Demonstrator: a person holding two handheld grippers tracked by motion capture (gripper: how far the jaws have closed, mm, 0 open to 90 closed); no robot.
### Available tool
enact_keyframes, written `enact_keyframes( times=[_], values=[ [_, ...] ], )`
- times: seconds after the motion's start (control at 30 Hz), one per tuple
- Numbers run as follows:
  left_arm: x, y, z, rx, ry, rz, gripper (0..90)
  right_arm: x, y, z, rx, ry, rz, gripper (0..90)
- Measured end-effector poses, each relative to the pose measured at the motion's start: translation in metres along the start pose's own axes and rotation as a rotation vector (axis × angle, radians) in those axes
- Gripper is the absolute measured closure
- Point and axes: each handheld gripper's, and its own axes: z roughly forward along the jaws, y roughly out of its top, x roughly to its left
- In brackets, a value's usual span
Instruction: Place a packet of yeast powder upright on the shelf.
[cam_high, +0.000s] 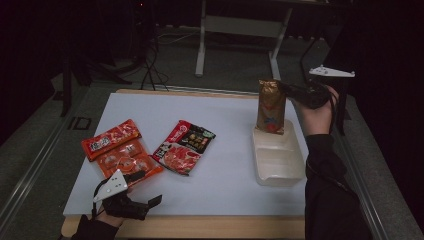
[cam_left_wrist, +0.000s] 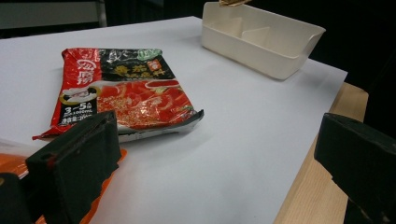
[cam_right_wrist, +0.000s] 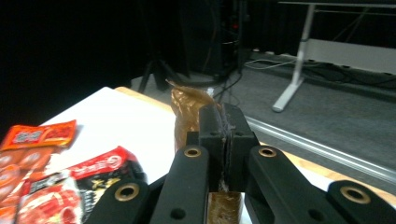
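Right gripper (cam_high: 289, 90) is pinching a gold pouch (cam_high: 270, 106) upright over the far end of the white tray (cam_high: 278, 160). Left gripper (cam_high: 145, 202) sits open at the near left, right by an orange packet (cam_high: 120, 152), red one (cam_high: 182, 146) beside it.

Bare white tabletop (cam_high: 230, 165) is lying open between the red soup packet (cam_high: 183, 147) and the cream tray (cam_high: 278, 159). Gold pouch (cam_high: 271, 106) is standing over the tray's far compartment, blocking it.
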Motion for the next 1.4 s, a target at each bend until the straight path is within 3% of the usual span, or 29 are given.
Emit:
enact_keyframes(
  times=[0.53,0.9,1.07,1.2,1.4],
  values=[
    [0.001,-0.001,-0.001,0.005,0.002,-0.004,0.6,-0.031,-0.018,0.028,0.024,-0.040,0.012,88.4],
    [0.001,-0.002,-0.001,0.007,0.001,-0.007,0.6,-0.033,-0.034,0.041,0.040,0.007,0.047,87.9],
    [0.001,-0.001,-0.001,0.007,-0.001,-0.006,0.6,-0.037,-0.041,0.043,0.044,0.017,0.091,87.6],
    [0.001,-0.002,0.000,0.011,-0.003,-0.005,0.6,-0.040,-0.045,0.044,0.082,-0.005,0.107,87.4],
    [0.000,-0.001,0.000,0.011,-0.002,-0.004,0.6,-0.048,-0.058,0.046,0.137,-0.017,0.169,86.8]
  ],
)
